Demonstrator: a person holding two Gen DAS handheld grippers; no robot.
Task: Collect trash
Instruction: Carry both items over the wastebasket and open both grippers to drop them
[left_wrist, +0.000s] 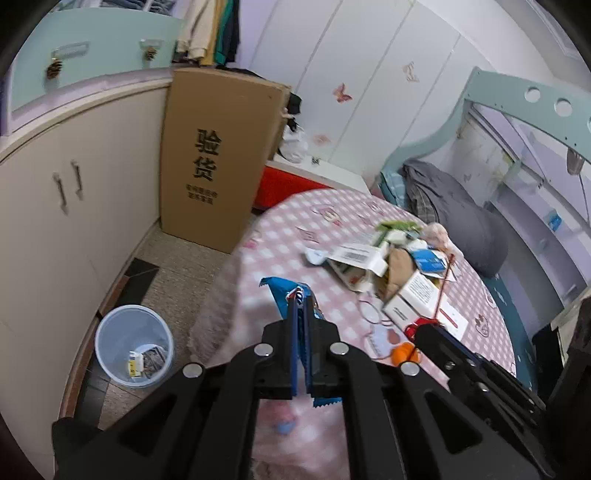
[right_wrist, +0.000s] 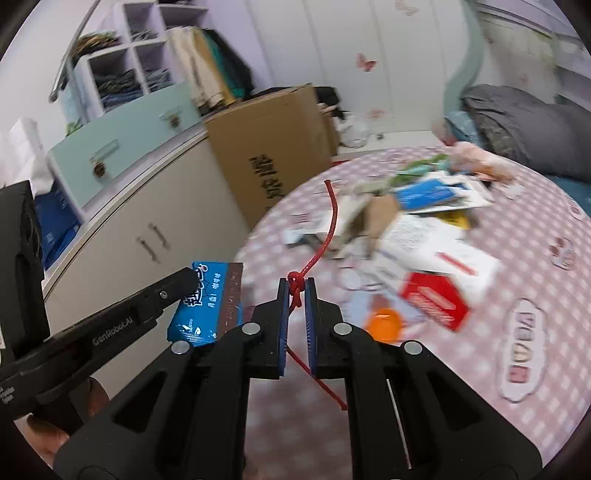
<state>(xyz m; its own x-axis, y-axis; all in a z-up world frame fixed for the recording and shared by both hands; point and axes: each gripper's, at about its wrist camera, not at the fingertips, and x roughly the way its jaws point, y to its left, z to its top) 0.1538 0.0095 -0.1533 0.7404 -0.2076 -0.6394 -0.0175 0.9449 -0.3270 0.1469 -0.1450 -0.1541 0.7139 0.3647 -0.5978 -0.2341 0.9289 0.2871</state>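
Over the pink checked counter (left_wrist: 295, 229), the left tongs (left_wrist: 302, 295) are clamped on a blue snack wrapper (left_wrist: 282, 291), which sticks out past the tips and also shows below the pads. The right tongs (right_wrist: 297, 286) pinch a red cord (right_wrist: 330, 218) at its knot, the jaws narrow; one end of the cord rises ahead of them and the other trails back beneath them. From the right wrist view the wrapper (right_wrist: 207, 306) hangs to the left of the right tongs, beyond the counter's edge, with the left tool's black arm reaching across to it. A heap of trash (left_wrist: 399, 266) lies on the counter beyond both tongs: opened white cartons, a brown paper scrap, a blue-and-white packet, green bits. Nearer the tongs than the heap sit a red box (right_wrist: 434, 301) and an orange cap (right_wrist: 384, 321), both blurred. Left of the counter, down on the floor, stands a clear plastic bin (left_wrist: 133, 345) with a few scraps in its bottom. A tall cardboard box (left_wrist: 218, 155) leans against the cream cabinet (left_wrist: 74, 206) past the bin. Behind the counter's far side lies a bed with a grey pillow (left_wrist: 476, 232).
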